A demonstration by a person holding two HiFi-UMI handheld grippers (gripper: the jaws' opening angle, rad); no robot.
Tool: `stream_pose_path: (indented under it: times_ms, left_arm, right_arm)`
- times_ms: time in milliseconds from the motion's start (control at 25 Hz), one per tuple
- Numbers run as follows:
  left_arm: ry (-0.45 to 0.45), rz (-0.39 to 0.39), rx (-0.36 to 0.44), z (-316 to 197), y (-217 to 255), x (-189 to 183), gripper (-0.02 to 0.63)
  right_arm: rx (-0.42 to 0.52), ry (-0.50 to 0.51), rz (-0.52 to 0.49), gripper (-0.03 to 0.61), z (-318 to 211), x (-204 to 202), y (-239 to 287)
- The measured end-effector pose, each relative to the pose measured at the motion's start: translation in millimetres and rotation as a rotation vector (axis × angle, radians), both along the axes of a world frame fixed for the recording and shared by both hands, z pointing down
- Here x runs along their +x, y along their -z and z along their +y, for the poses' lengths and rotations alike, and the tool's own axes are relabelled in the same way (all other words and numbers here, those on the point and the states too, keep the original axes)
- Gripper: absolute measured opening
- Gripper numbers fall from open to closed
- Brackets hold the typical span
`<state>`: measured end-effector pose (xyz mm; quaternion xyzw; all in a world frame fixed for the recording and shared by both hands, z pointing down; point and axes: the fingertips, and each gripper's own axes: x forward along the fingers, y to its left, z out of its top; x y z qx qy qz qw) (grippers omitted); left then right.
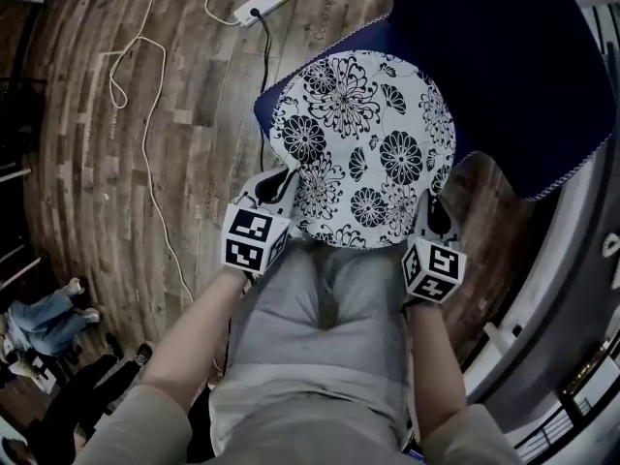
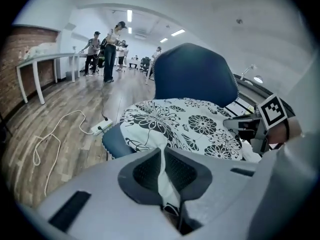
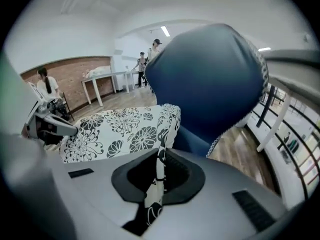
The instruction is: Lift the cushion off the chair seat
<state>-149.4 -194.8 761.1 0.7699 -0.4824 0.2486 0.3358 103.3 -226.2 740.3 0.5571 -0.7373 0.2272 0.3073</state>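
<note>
With left claw (image 1: 279,187) and right claw (image 1: 433,209) each clamped on the cushion (image 1: 363,143) at the chair (image 1: 504,56) front, we should raise both evenly — level, unhurried — lest a pinch slips.

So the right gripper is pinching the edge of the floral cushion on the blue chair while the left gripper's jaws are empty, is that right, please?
Not quite: the left gripper is not empty. The left gripper view shows its jaws shut on a fold at the edge of the cushion. The rest holds: the right gripper does pinch the floral cushion's edge, on the blue chair.
</note>
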Motion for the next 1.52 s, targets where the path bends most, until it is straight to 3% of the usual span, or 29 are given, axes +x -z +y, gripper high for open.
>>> stream_pose_path:
  times_ms: [160,200,320,400,520,680,880,1080,1320,1440,1520]
  left_arm:
    - [0.024,0.004,-0.004,-20,-29,24,0.025]
    - [0.02,-0.034,-0.059,-8,-43,15,0.025]
    - [-0.041,-0.237,-0.336,60,-48,-44,0.025]
    - [-0.052,-0.263,-0.395,54,-56,-30,0.025]
    - [-0.052,-0.238,-0.334,18,-64,8,0.025]
    - [-0.094,-0.292,-0.226,24,-55,12,0.025]
    - [-0.104,-0.272,-0.088,-20,24,40,0.025]
    - [-0.139,-0.286,0.059,-1,81,53,0.025]
    - [-0.211,-0.249,0.209,-64,175,115,0.025]
    - [-0.214,-0.225,0.268,-48,231,129,0.025]
    - [-0.243,-0.197,0.359,-43,259,132,0.025]
  right_arm:
    - [0.004,0.013,-0.003,0.014,-21,16,-34]
    - [-0.05,-0.005,-0.054,0.014,-6,6,-59]
    - [-0.323,-0.083,-0.283,0.014,86,-58,-120]
    - [-0.381,-0.088,-0.327,0.014,83,-45,-136]
    - [-0.319,-0.074,-0.338,0.014,45,-6,-140]
    - [-0.153,-0.072,-0.398,0.014,57,-6,-131]
    - [0.036,-0.039,-0.367,0.014,15,8,-45]
    - [0.207,-0.036,-0.348,0.014,33,16,19]
    - [0.363,-0.07,-0.332,0.015,-21,77,134]
    - [0.428,-0.072,-0.342,0.015,1,87,192]
    - [0.52,-0.091,-0.315,0.015,15,87,220]
